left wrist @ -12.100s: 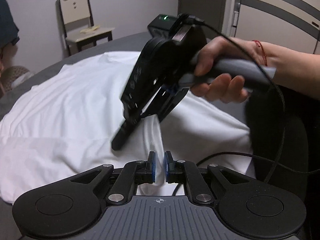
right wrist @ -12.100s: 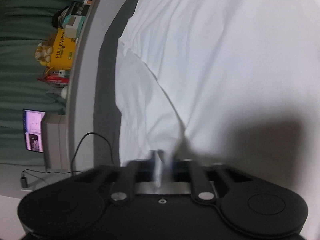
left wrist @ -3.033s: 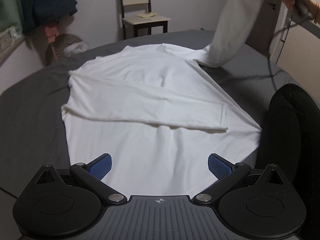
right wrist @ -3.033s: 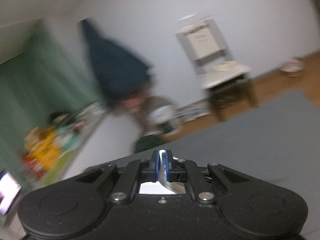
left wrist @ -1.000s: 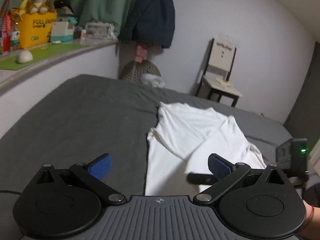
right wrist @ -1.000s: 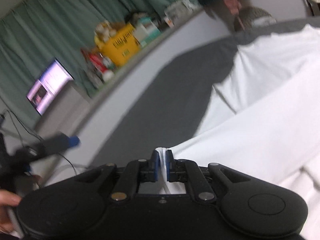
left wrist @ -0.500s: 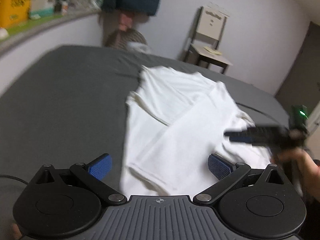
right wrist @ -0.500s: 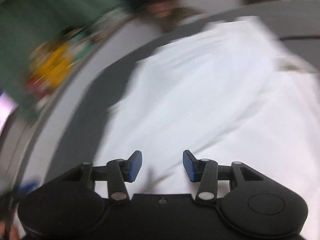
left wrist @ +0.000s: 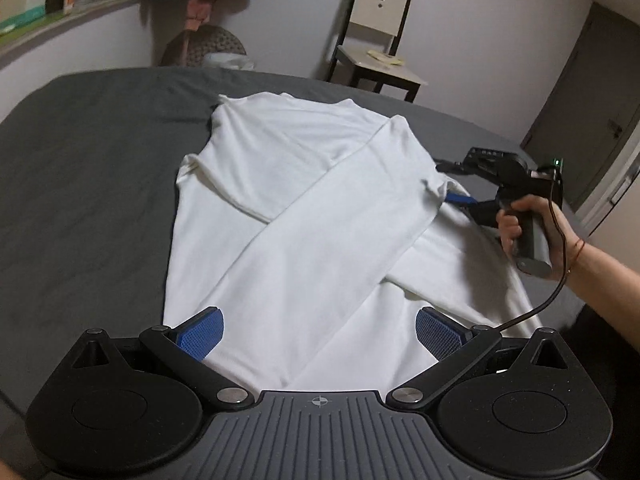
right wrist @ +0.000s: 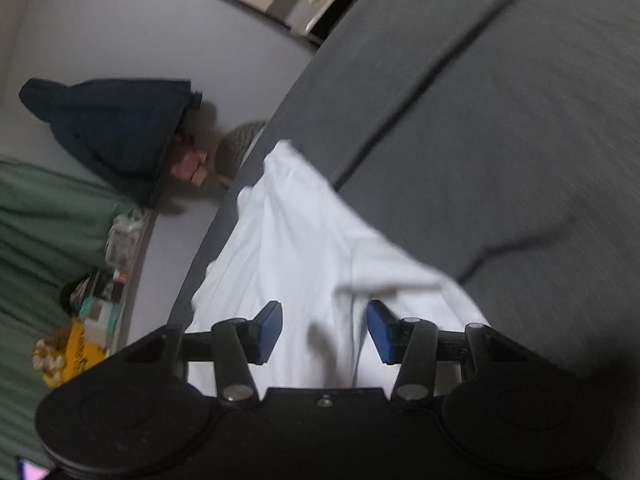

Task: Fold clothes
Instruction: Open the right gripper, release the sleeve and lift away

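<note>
White shirt (left wrist: pixel 304 216) flat on grey bed (left wrist: pixel 88 152), sleeves crossed, seemingly smooth, both tongs apart, empty.

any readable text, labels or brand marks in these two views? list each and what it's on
None can be read in full.
Yellow bag on the ledge, right wrist view: dark lettering, blurred and cut off, not readable.
Boxes beside it: printing too blurred to read.
Boxes on the shelf, left wrist view: labels too small to read.
White shirt: no print visible.
Left gripper body: only a crosshair mark, no words.
</note>
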